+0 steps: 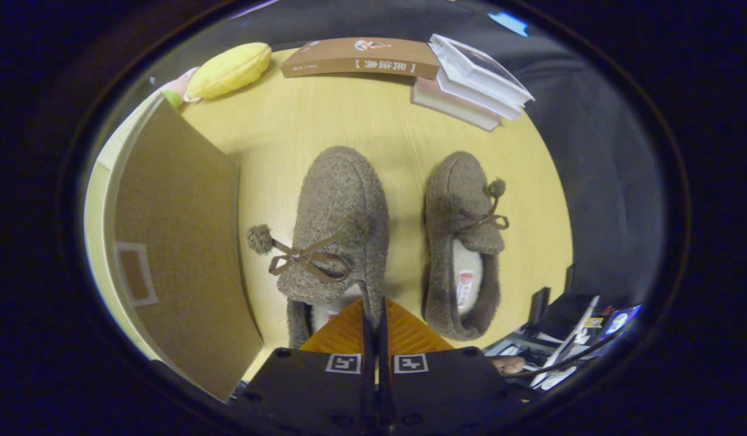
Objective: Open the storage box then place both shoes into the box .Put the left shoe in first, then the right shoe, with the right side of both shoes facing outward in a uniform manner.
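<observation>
Your gripper (373, 315) looks steeply down over the heel of the nearer fuzzy brown slipper (340, 227), its orange fingers (343, 333) pressed together with nothing visibly between them: clenched, empty. The second slipper (461, 242) lies just beside the first on the yellow table (325, 121), both toes pointing away. The brown storage box (180, 242) stands close alongside, its flat panel apparently unopened. Judgement: opening remains outstanding; you need to spread the fingers and address the box before any shoe.
</observation>
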